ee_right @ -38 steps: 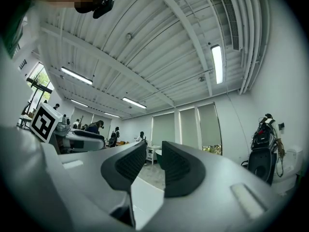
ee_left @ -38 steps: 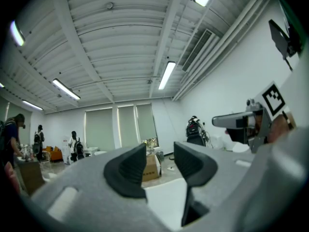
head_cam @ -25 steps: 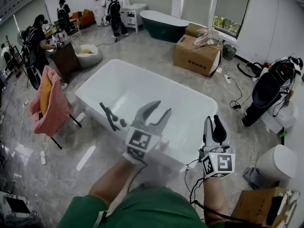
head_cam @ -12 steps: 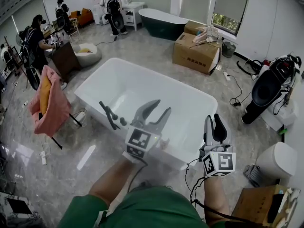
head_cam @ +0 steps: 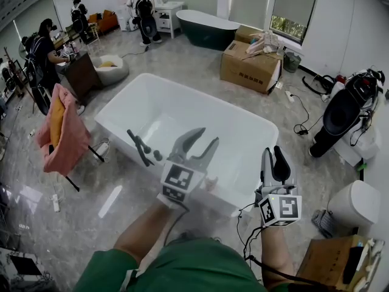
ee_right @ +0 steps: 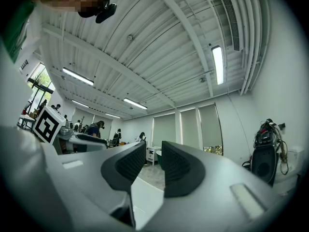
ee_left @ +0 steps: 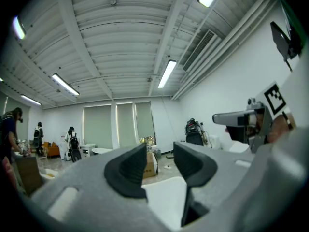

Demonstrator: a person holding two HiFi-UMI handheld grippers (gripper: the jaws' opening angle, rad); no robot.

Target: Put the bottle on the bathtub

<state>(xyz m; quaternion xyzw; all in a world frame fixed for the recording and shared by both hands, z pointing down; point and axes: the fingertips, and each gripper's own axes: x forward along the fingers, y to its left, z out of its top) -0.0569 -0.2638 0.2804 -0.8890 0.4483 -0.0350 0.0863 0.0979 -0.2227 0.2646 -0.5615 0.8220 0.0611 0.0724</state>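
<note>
The white bathtub [head_cam: 121, 140] fills the middle of the head view, with a black faucet [head_cam: 141, 148] on its near rim. My left gripper [head_cam: 208, 136] hovers over the near rim, open and empty. In the left gripper view the left gripper [ee_left: 160, 151] points up across the room. A small pale object [head_cam: 210, 185] shows on the rim beside the left gripper's cube; I cannot tell what it is. My right gripper [head_cam: 272, 152] is held upright by the tub's near right corner. In the right gripper view the right gripper [ee_right: 153, 151] has a narrow gap and holds nothing. No bottle is clearly visible.
A pink cloth on a chair [head_cam: 61, 129] stands left of the tub. Beyond it are a cardboard box [head_cam: 252, 69] and a dark green tub [head_cam: 209, 32]. A black bag [head_cam: 343, 117] and a white stool [head_cam: 355, 208] are at the right. People stand at the back left.
</note>
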